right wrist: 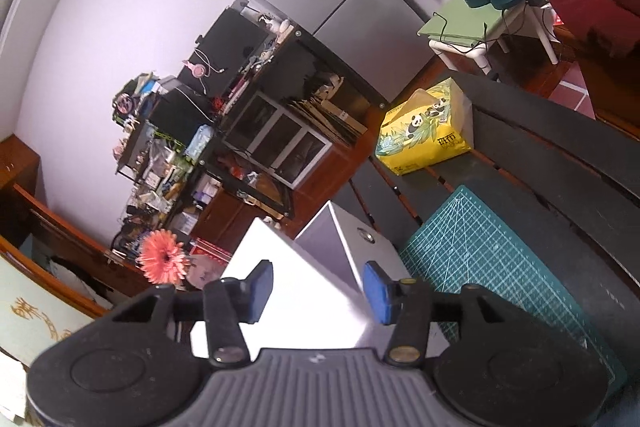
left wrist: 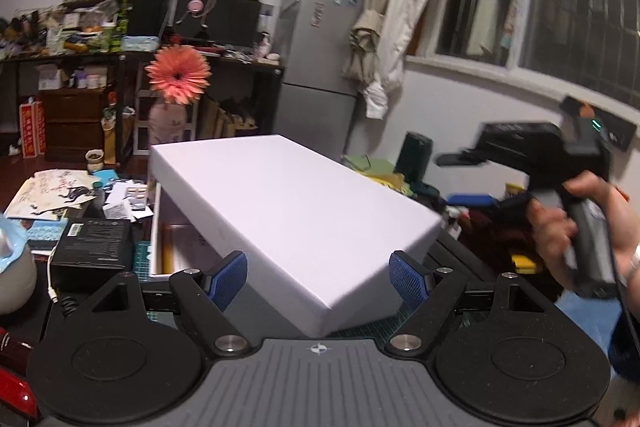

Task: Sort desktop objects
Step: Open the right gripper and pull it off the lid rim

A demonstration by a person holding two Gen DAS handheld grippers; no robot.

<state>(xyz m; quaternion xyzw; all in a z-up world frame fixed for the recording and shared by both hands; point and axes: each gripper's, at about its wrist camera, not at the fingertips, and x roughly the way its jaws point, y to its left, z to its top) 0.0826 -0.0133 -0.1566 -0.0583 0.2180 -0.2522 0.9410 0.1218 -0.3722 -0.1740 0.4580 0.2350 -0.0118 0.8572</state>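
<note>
One white lid [left wrist: 296, 211], one white box base [left wrist: 160, 227], two grippers, one orange flower [left wrist: 178, 75], one black carton [left wrist: 94, 247], one green cutting mat [right wrist: 500, 259], one yellow tissue pack [right wrist: 424, 131].

Left wrist view: the lid sits tilted and skewed over the base, its near corner between the blue pads of the left gripper [left wrist: 318, 281]. Jaws about half open; pads look just clear of the lid's sides, though the near corner hides the contact, so grip is hard to call. The base's open left end shows under the lid, with something yellowish inside, too cut off to identify. This view alone shows the right gripper [left wrist: 466, 179] from the side, blurred, held in a hand [left wrist: 568, 227] at the right, its fingers reaching toward the lid's far right edge; its jaw gap is not readable here. Loose papers and the black carton lie left of the box.

Right wrist view: the frame is rolled. The right gripper's [right wrist: 318, 291] own pads stand partly open either side of a white corner of the lid [right wrist: 288, 291], not pressing on it. Behind it the base's inner wall [right wrist: 332, 239] shows. Only this view shows the mat, the dark slatted tabletop [right wrist: 560, 187] and the tissue pack. The left gripper is out of sight here.
</note>
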